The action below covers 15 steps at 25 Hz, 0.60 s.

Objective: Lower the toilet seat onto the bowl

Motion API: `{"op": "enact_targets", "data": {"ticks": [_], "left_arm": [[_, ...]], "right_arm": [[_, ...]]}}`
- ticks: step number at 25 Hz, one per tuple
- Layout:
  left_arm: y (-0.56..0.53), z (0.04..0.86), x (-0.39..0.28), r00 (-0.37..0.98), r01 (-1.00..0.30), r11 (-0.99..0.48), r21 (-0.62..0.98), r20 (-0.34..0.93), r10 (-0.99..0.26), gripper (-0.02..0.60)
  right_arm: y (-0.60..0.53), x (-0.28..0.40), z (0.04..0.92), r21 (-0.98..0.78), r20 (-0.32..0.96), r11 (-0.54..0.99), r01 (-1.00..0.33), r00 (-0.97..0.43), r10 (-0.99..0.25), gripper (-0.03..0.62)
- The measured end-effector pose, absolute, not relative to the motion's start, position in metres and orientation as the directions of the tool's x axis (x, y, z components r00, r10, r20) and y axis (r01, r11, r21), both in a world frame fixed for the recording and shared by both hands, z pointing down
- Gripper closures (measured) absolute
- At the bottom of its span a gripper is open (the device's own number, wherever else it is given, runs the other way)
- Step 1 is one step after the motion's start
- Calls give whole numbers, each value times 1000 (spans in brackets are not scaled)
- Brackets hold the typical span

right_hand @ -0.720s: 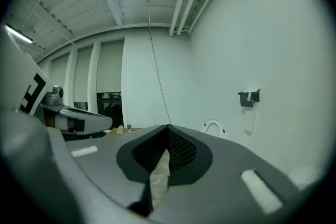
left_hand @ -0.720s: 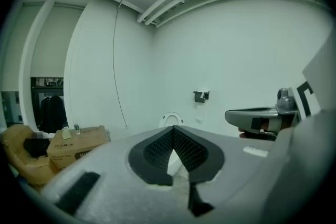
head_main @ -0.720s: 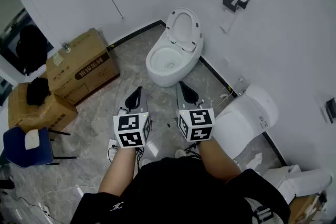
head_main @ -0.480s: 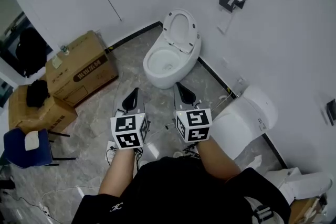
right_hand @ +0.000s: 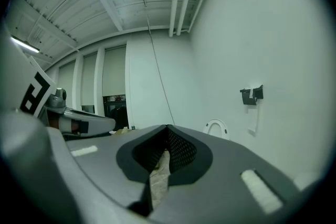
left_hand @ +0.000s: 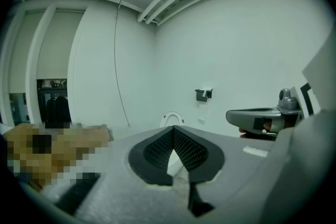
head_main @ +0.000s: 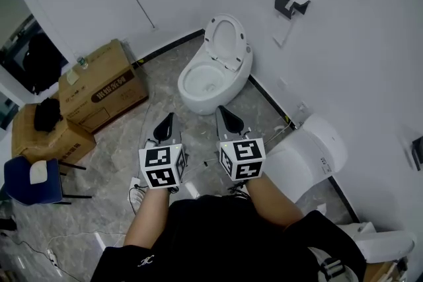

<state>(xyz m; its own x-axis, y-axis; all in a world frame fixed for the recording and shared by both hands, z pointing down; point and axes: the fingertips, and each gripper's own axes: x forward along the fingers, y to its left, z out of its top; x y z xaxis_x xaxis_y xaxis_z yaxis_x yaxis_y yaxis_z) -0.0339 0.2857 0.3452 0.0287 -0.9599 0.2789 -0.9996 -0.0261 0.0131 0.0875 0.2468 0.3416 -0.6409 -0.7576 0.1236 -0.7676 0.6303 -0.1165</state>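
Head view, toilet seat [head_main: 225, 20]: raised, standing upright behind the open bowl [head_main: 198, 101], close to the white wall; not yet lowered
Head view, left gripper [head_main: 166, 119]: held low over the grey veined floor [head_main: 119, 142], well short of the bowl, jaws together with nothing in them
Head view, right gripper [head_main: 226, 114]: beside the left one, pointing towards the toilet, jaws closed and empty
Head view, surroundings: cardboard boxes [head_main: 99, 82] to the left, paper holder [head_main: 291, 2] on the wall to the right of the toilet
Left gripper view, jaws: tips meet; only floor shows in the gap behind them
Left gripper view, toilet seat [left_hand: 172, 114]: small white ring far ahead, just above the jaw tips
Right gripper view, jaws: pressed together, holding nothing
Right gripper view, toilet seat [right_hand: 217, 122]: upright ring to the right of the jaw tips, well apart from them
Handling, judged: stiff moulded ring hinged at the back, probably light and smooth, so likely slippery; it may fall and slam once tipped past upright
Where to take hold, judged: the top edge of the ring, farthest from the hinge; pinch that rim with opened jaws or hook closed tips behind it, then ease it down
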Motion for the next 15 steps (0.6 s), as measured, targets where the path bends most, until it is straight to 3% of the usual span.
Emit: {"op": "enact_targets", "data": {"ticks": [15], "left_arm": [[245,360,-7,33,-999,-25,28,333,-942,572]], "right_arm": [[210,117,361,-125,164,614,-779,-627,-762,585]]}}
